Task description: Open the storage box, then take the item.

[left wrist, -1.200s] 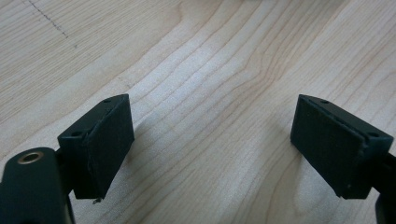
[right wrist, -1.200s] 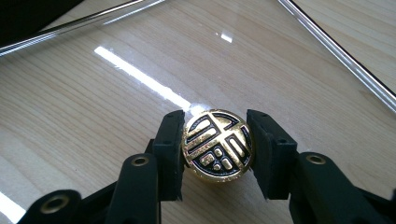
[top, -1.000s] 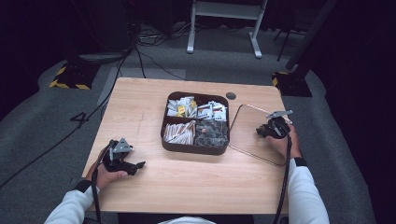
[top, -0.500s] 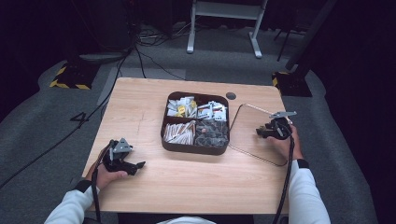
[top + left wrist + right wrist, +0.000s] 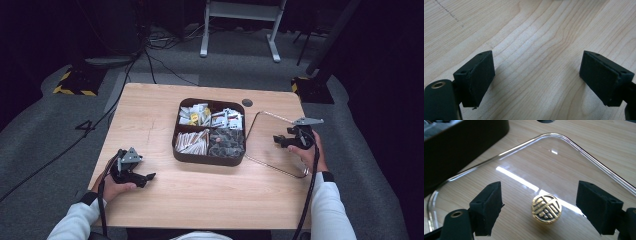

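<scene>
Standing wide apart, the jaws of the right gripper [image 5: 539, 212] have just been opening, and the gold knob [image 5: 546, 208] of the clear lid [image 5: 584, 157] sits between them with a gap on each side. Nothing is pinched now. That likely means the lid has been let go and is set down where it should be, flat on the desk [image 5: 150, 125], just beside the dark box [image 5: 209, 159]. The box is open, so the treats inside can be reached next.

The jaws of the left gripper [image 5: 536, 80] are spread wide too, with only bare wood between them. That hand rests near the front left part of the desk, well apart from the box.

The right gripper view shows the knob up close, shiny with a line pattern on top, and the lid's round edge running around it. The high view is too far off to show the knob, as the right gripper [image 5: 292, 141] covers it. But the high view shows the whole box with its four parts, holding small wrapped things, and the left gripper [image 5: 131, 170] far away.
</scene>
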`<state>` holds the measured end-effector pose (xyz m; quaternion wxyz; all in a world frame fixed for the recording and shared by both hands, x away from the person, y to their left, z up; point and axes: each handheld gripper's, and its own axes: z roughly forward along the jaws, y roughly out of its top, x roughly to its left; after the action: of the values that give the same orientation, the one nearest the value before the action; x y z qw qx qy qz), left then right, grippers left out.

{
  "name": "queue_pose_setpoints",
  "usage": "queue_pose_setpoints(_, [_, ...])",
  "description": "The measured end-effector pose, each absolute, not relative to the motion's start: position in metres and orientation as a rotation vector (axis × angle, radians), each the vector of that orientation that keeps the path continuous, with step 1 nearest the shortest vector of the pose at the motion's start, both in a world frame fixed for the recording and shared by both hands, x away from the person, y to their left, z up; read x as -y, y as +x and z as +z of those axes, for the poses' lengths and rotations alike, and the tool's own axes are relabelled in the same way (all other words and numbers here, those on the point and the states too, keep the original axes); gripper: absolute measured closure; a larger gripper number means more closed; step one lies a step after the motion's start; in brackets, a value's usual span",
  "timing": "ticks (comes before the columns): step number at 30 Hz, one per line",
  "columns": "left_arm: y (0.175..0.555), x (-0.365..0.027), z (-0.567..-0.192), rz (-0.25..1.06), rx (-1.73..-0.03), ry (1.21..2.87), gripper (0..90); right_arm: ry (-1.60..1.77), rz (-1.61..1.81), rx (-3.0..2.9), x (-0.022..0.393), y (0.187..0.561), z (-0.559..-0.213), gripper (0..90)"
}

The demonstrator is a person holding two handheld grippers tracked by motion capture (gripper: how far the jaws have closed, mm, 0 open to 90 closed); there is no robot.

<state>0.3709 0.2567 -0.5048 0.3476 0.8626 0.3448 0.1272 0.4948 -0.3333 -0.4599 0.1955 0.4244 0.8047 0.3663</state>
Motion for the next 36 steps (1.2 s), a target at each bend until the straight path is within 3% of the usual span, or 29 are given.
queue_pose_setpoints(13, [0.371, -0.257, -0.505, 0.329, -0.896, 2.237, 13.3, 1.082, 1.079, -2.285, 0.309, 0.491, -0.45, 24.4])
queue_pose_setpoints(36, [0.368, -0.257, -0.505, 0.336, -0.906, 2.233, 13.8, 0.89, 1.146, -2.334, 0.25, 0.496, -0.412, 38.6])
